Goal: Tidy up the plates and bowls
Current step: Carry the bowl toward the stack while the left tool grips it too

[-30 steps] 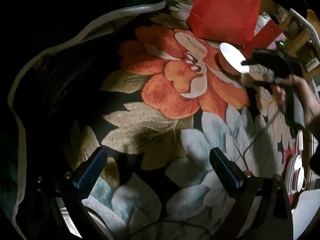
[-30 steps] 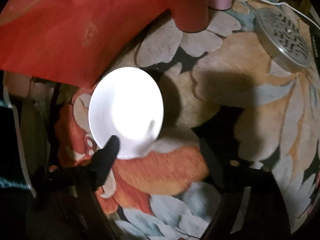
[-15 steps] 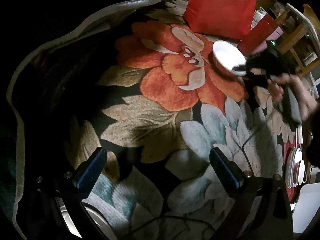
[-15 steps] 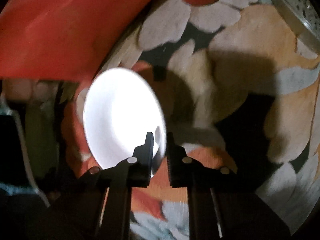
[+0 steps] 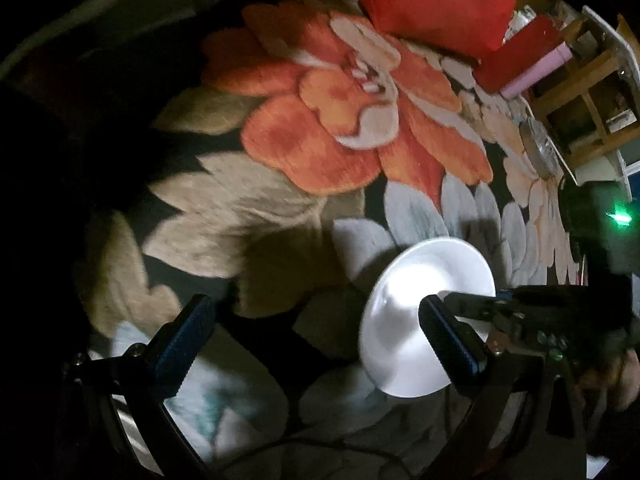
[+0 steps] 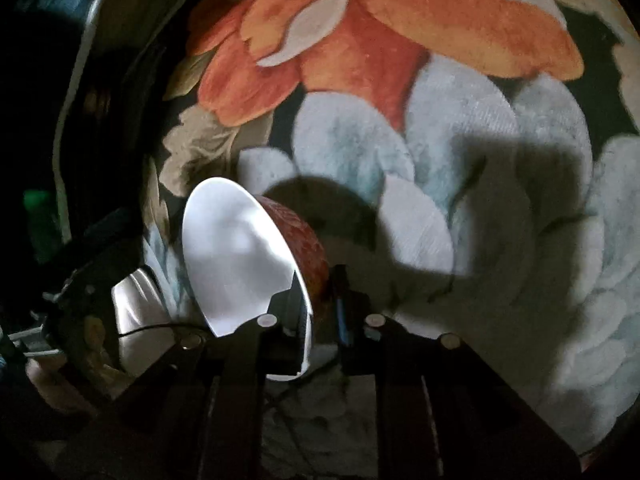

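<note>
1. The rug [image 5: 224, 208], a big flowered one, carries everything here. A white bowl [image 6: 240, 256] with a red patterned outside hangs above its pale-blue petals, toward the near edge, tipped almost on its side.
2. The right hand-held gripper [image 6: 320, 300] is clamped on the bowl's rim, one finger inside and one outside. That is a thin pinch on a smooth edge, so the tilted bowl could swing or slip out and drop onto the rug.
3. The left hand-held gripper [image 5: 316, 340] has its jaws apart and empty, with the bowl just beyond its right finger; a knock there could jar the grip.
4. A second ago the bowl sat by the red bag [image 5: 440, 0] near the rug's far edge with the right jaws open around it; now they have closed and the bowl has been carried close.
5. Something pale and shiny [image 6: 136, 304] shows left of the bowl, possibly another dish; too dim to tell.
</note>
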